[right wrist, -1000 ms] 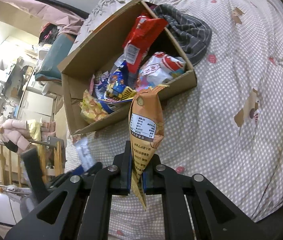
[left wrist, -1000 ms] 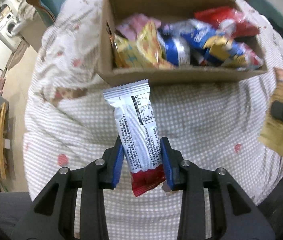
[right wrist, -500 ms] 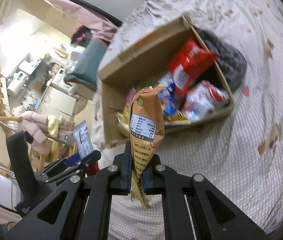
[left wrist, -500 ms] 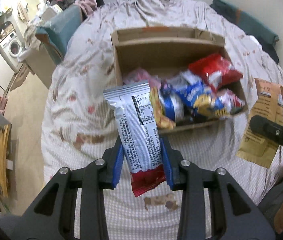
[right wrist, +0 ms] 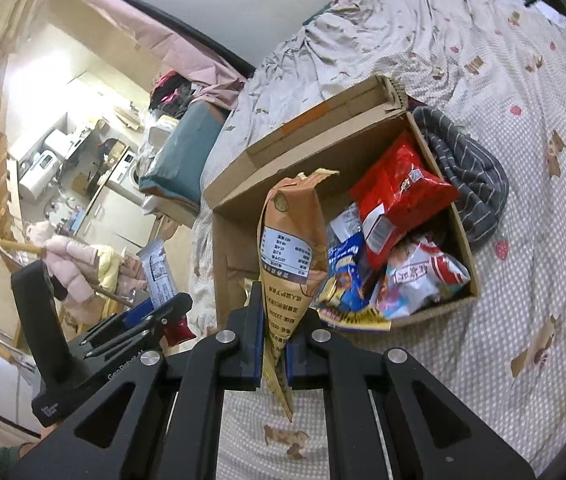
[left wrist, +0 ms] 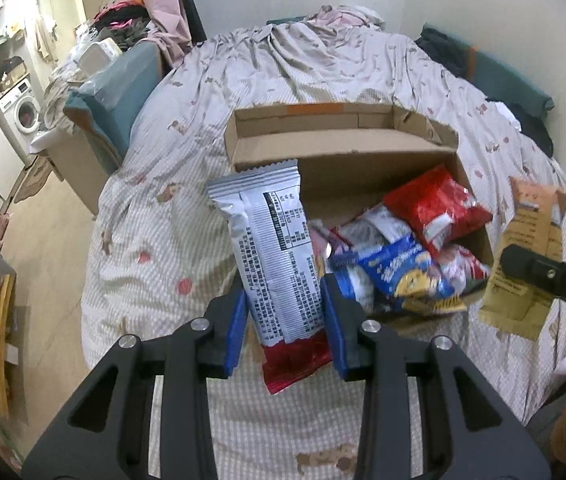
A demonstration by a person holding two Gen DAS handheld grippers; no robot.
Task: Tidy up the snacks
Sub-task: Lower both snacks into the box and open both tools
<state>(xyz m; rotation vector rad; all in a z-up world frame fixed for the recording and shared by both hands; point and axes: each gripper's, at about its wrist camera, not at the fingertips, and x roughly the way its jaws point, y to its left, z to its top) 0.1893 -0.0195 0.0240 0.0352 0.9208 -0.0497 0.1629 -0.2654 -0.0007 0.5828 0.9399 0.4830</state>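
Note:
An open cardboard box [left wrist: 347, 172] on the bed holds several snack packets; it also shows in the right wrist view [right wrist: 243, 224]. My left gripper [left wrist: 285, 328] is shut on a silver snack bar packet with a red end [left wrist: 275, 260], held upright above the bed, near the box's front left corner. My right gripper [right wrist: 274, 344] is shut on an orange-brown snack packet [right wrist: 289, 248], held upright in front of the box. That packet [left wrist: 531, 260] shows at the right in the left wrist view. The left gripper [right wrist: 151, 312] shows in the right wrist view.
The bed cover [left wrist: 163, 208] has a checked pattern. A striped grey cloth [right wrist: 467, 168] lies against the box's right side. A teal cushion [left wrist: 115, 92] and a washing machine [left wrist: 19, 108] stand left of the bed. Dark clothes [left wrist: 483, 68] lie at the far right.
Both grippers have risen and drawn back from the box, each with its packet still held. The box looks smaller and more of the room shows.

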